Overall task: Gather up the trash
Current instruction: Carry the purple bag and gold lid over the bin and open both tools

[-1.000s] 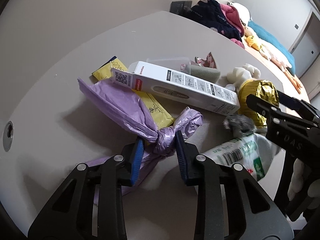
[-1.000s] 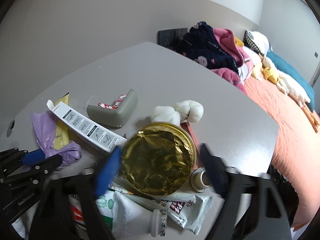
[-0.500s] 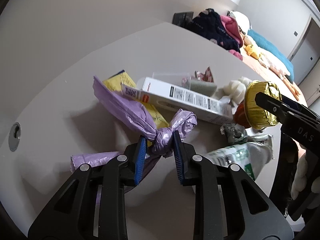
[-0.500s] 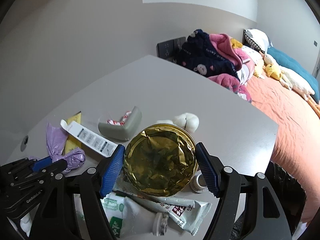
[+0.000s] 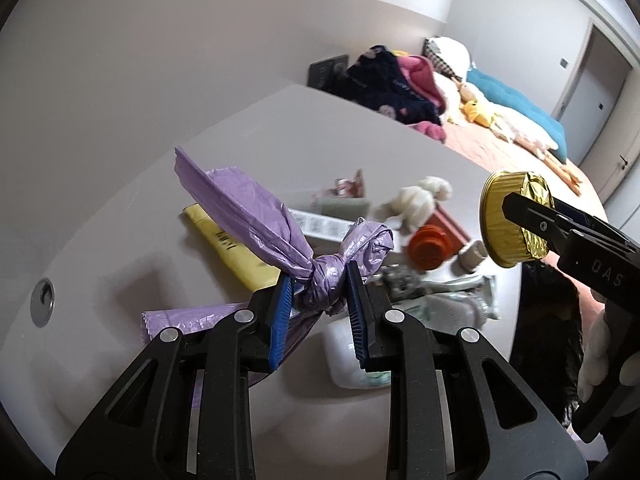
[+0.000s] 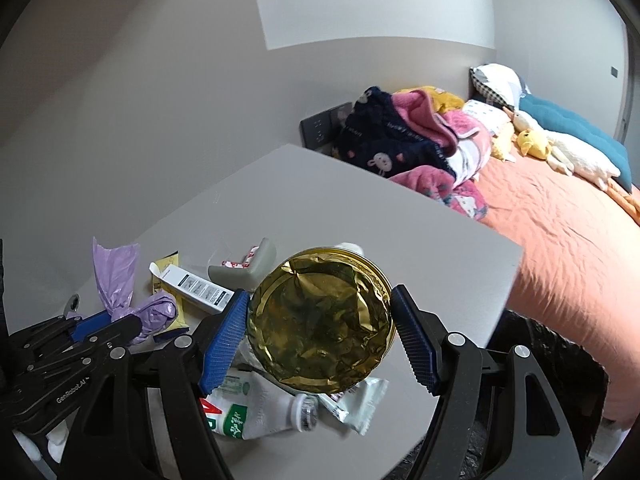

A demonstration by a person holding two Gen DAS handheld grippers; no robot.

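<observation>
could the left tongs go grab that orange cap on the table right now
Probably not as things stand. The left tongs are shut on the knot of the purple bag, so nothing else fits between them. The orange cap itself lies uncovered on the table just beyond.

Knotted bag (image 5: 320, 276): lilac. Foil tin (image 6: 320, 320): crinkled gold. Table (image 6: 320, 204): plain grey; bedspread (image 6: 560, 240) at 3 o'clock: orange; fingers (image 5: 280, 312): blue ribbed pads.

on the counter (image 6: 360, 208) the carton (image 6: 192, 288) lies in front of the corner guard (image 6: 248, 268), the squeezed tube (image 6: 256, 412) nearest the camera. the bed (image 6: 560, 240) stands right of the counter, clothes (image 6: 400, 136) piled at its far end.
</observation>
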